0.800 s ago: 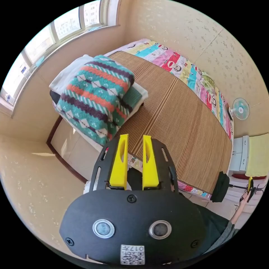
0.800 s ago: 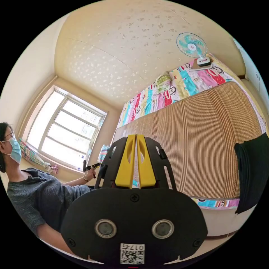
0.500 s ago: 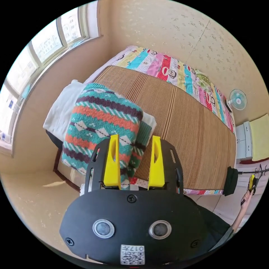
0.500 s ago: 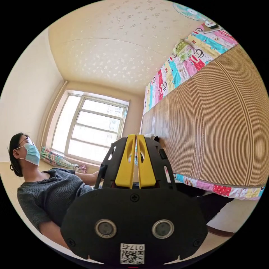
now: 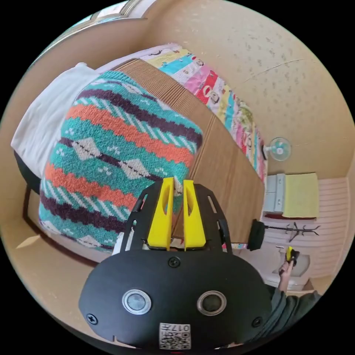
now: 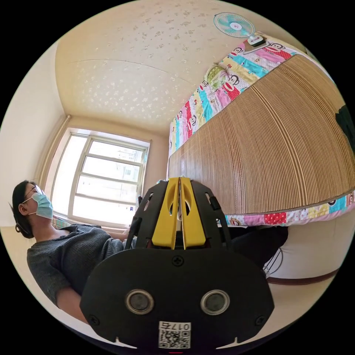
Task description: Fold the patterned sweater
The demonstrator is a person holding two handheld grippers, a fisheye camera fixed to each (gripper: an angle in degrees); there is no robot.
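The sweater (image 5: pixel 118 148) is lying folded on a white pile at the mat's (image 5: pixel 222 162) corner, the left gripper (image 5: pixel 176 185) pinching its near edge and the right gripper (image 6: pixel 179 183) closing empty, so lifting should be proceeding slowly and level.

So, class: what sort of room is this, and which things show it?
Most likely a bedroom in a home: a wide bed under a brown striped bamboo mat and colourful cartoon-print sheet, folded teal-and-orange patterned sweater on it, and a small teal electric fan.

1 folded teal, orange and purple patterned knit sweater (image 5: pixel 122 148) | 1 white folded cloth (image 5: pixel 48 107) | 1 brown striped bamboo mat (image 6: pixel 281 148) | 1 small teal electric fan (image 6: pixel 234 25) | 1 person (image 6: pixel 59 255)
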